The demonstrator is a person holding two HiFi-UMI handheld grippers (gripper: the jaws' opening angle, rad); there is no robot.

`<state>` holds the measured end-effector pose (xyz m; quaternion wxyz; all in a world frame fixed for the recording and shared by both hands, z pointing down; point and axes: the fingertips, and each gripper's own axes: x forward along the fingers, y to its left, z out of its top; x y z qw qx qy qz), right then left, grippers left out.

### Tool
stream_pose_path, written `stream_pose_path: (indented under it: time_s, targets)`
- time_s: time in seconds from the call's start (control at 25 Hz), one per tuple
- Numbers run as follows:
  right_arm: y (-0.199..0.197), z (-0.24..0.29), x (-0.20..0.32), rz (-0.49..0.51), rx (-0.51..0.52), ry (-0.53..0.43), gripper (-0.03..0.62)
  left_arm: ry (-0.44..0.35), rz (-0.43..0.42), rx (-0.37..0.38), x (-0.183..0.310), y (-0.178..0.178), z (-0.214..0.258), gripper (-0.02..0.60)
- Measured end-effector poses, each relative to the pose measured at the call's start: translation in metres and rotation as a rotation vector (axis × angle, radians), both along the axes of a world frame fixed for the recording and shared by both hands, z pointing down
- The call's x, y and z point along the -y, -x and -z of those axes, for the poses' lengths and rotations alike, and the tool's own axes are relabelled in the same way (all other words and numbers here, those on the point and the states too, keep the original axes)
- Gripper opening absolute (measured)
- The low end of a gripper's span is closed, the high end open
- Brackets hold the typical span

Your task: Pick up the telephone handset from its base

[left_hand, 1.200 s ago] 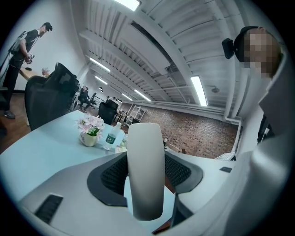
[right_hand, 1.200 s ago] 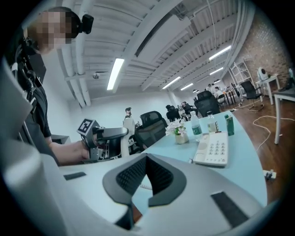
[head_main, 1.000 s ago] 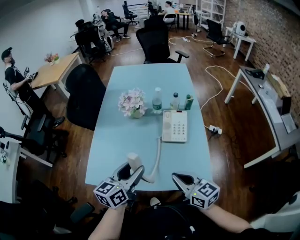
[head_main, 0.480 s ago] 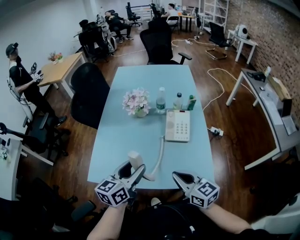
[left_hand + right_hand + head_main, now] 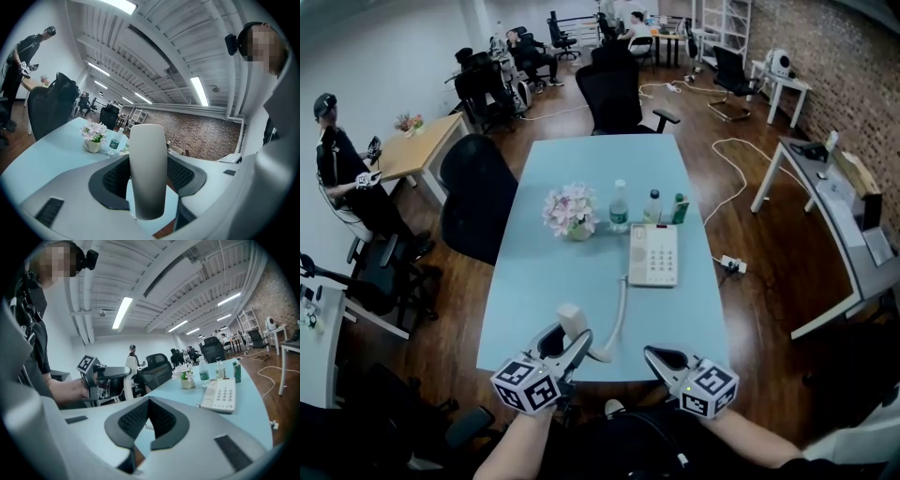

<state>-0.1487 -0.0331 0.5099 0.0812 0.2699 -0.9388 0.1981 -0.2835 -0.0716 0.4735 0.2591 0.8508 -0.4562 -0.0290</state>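
My left hand-held gripper has its ribbed black pads clamped wide on the smooth, rounded off-white handset, held off its flat rectangular base above the near edge of the pale-blue bench. My right hand-held gripper is closed, empty. I can't read the keypad's print: too small.
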Motion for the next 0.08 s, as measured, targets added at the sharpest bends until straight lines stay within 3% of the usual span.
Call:
stream_pose_path:
  time_s: [0.08]
  targets:
    - [-0.001,0.0008,-0.0002,0.002,-0.002,-0.001,0.012,0.0,-0.006,0.002,0.0007,-0.0035,-0.0001,0.236]
